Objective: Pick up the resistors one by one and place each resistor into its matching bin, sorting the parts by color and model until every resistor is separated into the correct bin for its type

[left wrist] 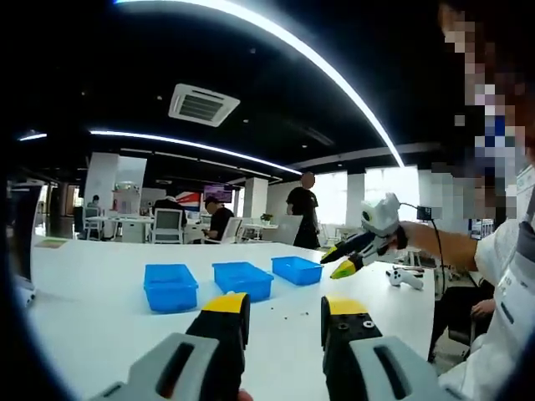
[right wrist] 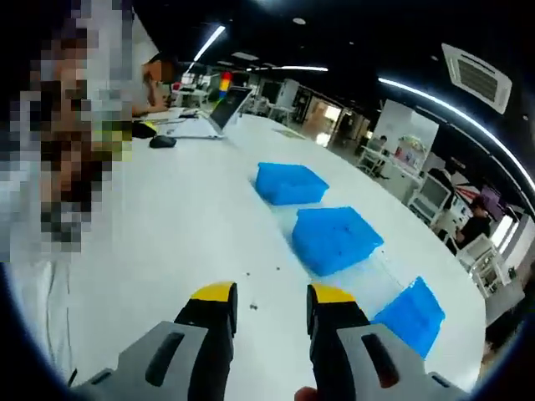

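Three blue bins stand in a row on the white table (left wrist: 100, 326): left bin (left wrist: 170, 286), middle bin (left wrist: 243, 279), right bin (left wrist: 298, 269). Tiny dark resistors (left wrist: 290, 316) lie scattered on the table in front of them. My left gripper (left wrist: 284, 316) hovers above the table short of the bins, open and empty. My right gripper (left wrist: 338, 261) comes in from the right, held in the air near the right bin. In the right gripper view it (right wrist: 272, 305) is open and empty above a few resistors (right wrist: 252, 288), with the bins (right wrist: 334, 236) just beyond.
A white game controller (left wrist: 405, 277) lies on the table at the right. A laptop (right wrist: 221, 109) and a mouse (right wrist: 162, 141) sit at the table's far end. The person holding the grippers is at the table's edge (left wrist: 501, 284). Other people and desks are in the background.
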Demonstrator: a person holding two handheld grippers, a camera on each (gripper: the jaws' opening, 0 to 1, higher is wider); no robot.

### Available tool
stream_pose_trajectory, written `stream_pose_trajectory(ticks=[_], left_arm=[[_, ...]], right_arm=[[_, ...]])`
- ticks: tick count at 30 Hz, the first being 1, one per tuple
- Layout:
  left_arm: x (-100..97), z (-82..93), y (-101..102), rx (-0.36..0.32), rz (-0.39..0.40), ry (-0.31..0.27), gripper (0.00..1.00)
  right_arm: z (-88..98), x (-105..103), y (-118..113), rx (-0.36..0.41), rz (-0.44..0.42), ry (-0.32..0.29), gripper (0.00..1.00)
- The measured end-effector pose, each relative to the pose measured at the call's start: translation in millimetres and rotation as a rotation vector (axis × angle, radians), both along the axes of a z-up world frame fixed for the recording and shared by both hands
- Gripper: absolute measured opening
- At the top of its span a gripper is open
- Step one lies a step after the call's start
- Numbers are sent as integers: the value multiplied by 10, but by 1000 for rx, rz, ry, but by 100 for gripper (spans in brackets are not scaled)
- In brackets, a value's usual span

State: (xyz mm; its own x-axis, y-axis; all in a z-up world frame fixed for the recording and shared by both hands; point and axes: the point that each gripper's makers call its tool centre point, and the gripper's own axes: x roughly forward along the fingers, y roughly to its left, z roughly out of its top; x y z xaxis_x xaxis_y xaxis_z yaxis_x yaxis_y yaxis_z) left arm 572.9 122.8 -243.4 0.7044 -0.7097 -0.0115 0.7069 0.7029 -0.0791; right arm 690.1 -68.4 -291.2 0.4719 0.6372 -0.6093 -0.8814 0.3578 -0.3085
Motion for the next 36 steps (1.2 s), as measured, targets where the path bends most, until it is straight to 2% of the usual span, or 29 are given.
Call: stream_pose_trajectory(ticks=[3, 5, 6, 9, 11, 15, 16, 19, 21, 23, 26, 30, 36], left_arm=[[1, -5, 2, 0, 0, 1, 36], [3, -6, 6, -1, 0, 2, 36], [3, -6, 7, -2, 0, 2, 36], [5, -12, 9, -2, 1, 3, 36], [6, -20, 10, -2, 2, 5, 36], [22, -24, 33, -5, 7, 6, 35], [25, -32, 36, -4, 8, 8, 35], [31, -44, 44, -4, 8, 10, 35], [37, -51, 53, -4, 10, 12, 35], [52, -65, 74, -7, 15, 16, 35], [62, -68, 92, -9, 18, 18, 35], [79, -86, 94, -11, 19, 23, 35], [79, -112, 63, -7, 14, 29, 35]], right_arm=[[-211, 92, 114, -154, 94, -12, 32], [-283, 115, 160, -215, 162, -36, 32], [-388, 140, 230, -287, 250, -50, 31], [-509, 108, 360, -376, 378, -25, 29], [-550, 100, 444, -405, 423, 16, 28], [-691, 81, 500, -539, 546, 62, 26], [-745, 93, 502, -598, 592, 56, 26], [-859, 118, 535, -679, 666, 46, 23], [-895, 117, 533, -704, 698, 46, 22], [-980, 133, 534, -761, 763, 39, 19], [-961, 140, 589, -751, 780, 51, 18], [-981, 120, 574, -767, 821, 102, 17], [-993, 162, 584, -759, 840, 229, 18]])
